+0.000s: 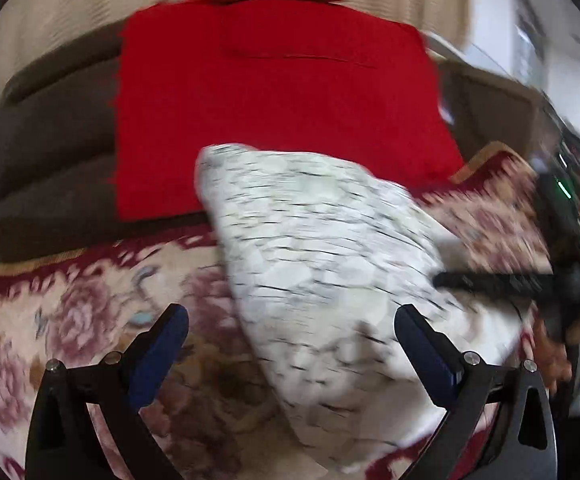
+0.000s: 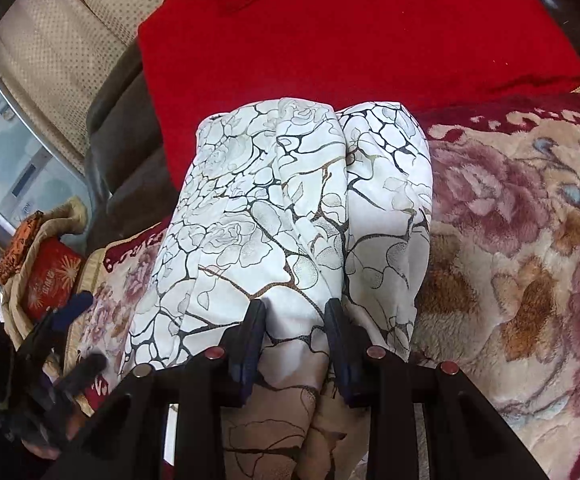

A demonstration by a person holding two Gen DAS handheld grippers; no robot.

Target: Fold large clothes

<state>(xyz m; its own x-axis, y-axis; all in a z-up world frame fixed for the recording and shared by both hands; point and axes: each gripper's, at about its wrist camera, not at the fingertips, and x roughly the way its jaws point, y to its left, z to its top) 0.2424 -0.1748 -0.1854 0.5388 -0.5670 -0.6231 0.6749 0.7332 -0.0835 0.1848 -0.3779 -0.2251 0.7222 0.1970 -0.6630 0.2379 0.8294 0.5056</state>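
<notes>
A white garment [image 2: 290, 216] printed with black branching lines and pale roses is being held bunched into long vertical folds, its near end pinched while its far end is resting against red fabric.

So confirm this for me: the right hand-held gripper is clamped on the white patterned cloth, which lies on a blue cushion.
Not quite. The right hand-held gripper is clamped on the white patterned cloth, but the cushion behind the cloth is red, not blue. The right wrist view shows it clearly.
</notes>
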